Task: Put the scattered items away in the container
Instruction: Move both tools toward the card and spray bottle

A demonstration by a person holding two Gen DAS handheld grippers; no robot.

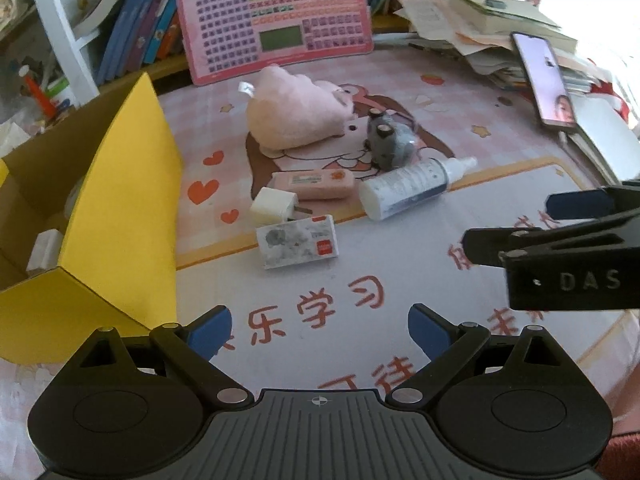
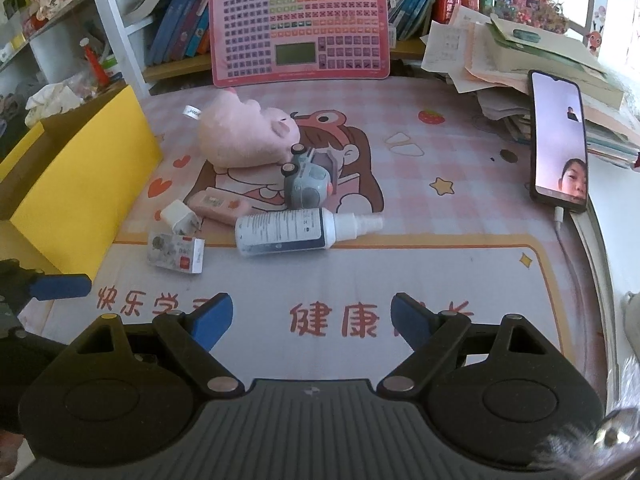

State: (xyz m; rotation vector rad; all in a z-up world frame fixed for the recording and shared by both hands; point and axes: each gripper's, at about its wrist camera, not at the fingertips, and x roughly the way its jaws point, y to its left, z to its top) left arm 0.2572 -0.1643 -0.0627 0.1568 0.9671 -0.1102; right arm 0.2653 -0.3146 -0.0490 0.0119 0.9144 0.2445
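A yellow cardboard box (image 1: 120,208) stands open at the left, also in the right wrist view (image 2: 80,184). Scattered on the desk mat: a pink plush (image 1: 296,116) (image 2: 244,136), a grey toy car (image 1: 390,140) (image 2: 306,184), a white spray bottle (image 1: 408,188) (image 2: 292,232), a pink tube (image 1: 314,184) (image 2: 220,204), a white charger plug (image 1: 274,204) (image 2: 178,216) and a small white carton (image 1: 298,242) (image 2: 176,254). My left gripper (image 1: 320,332) is open and empty, short of the carton. My right gripper (image 2: 312,320) is open and empty, short of the bottle; it shows at right in the left wrist view (image 1: 520,220).
A pink keyboard chart (image 2: 300,24) leans against books at the back. A phone (image 2: 560,140) stands propped at the right by a paper stack (image 2: 520,52). White shelves (image 2: 112,20) stand at the back left. A white item lies inside the box (image 1: 44,248).
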